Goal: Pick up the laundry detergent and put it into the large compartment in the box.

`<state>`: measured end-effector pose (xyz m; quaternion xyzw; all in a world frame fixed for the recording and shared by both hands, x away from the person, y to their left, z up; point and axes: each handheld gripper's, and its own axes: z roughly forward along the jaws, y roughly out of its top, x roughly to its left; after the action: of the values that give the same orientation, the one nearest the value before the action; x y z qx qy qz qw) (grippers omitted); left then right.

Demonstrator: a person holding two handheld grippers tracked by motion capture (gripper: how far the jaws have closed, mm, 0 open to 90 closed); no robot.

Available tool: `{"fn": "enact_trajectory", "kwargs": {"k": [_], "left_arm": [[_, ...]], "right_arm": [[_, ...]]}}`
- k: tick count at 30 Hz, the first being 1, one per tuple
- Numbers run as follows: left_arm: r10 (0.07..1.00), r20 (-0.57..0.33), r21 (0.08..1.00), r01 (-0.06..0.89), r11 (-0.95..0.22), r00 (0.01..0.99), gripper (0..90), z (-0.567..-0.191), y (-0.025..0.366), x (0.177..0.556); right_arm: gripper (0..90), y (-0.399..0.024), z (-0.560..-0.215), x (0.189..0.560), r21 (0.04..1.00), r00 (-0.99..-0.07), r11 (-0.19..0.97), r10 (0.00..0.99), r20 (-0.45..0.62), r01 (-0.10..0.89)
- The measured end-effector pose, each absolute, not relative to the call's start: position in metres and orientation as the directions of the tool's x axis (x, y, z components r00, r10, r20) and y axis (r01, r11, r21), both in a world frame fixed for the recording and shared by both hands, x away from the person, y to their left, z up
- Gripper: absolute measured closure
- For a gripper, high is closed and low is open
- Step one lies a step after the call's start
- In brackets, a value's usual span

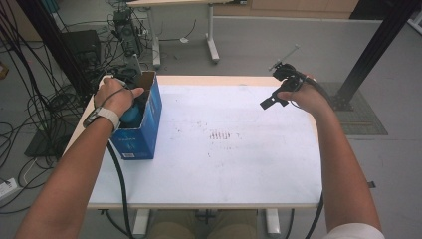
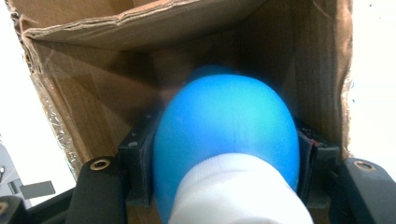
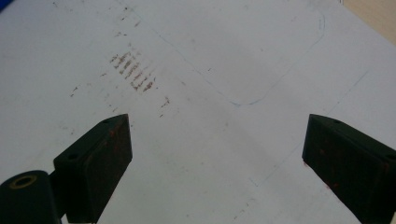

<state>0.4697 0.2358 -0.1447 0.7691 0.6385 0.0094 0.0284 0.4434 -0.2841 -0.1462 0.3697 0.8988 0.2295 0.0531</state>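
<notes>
Left gripper [image 2: 224, 177] pinching blue bottle [image 2: 224, 135] inside box [image 1: 149, 119], left bench side; smooth, likely slippery, light; grip midbody. Right gripper [image 3: 217, 158] spread, empty.

From the high view we look forward and down on the white table [image 1: 214, 149], both forearms entering from the bottom edge. The left gripper view sits very close, facing into the open cardboard box [image 2: 116, 42] that the high view shows at the table's left edge. The right gripper view faces down on the table near a patch of brown marks [image 3: 133, 70], which the high view shows at mid-table.
</notes>
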Motion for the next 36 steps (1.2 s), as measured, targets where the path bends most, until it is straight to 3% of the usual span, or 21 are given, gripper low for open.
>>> {"fn": "enact_trajectory", "kwargs": {"k": [36], "left_arm": [[0.983, -0.019, 0.062, 0.981, -0.182, 0.183, 37.2, -0.1450, 0.2348, 0.4682]], "right_arm": [[8.3, -0.2878, -0.1459, 0.4419, 0.455, -0.719, 0.618, 0.692, 0.072, 0.641]]}}
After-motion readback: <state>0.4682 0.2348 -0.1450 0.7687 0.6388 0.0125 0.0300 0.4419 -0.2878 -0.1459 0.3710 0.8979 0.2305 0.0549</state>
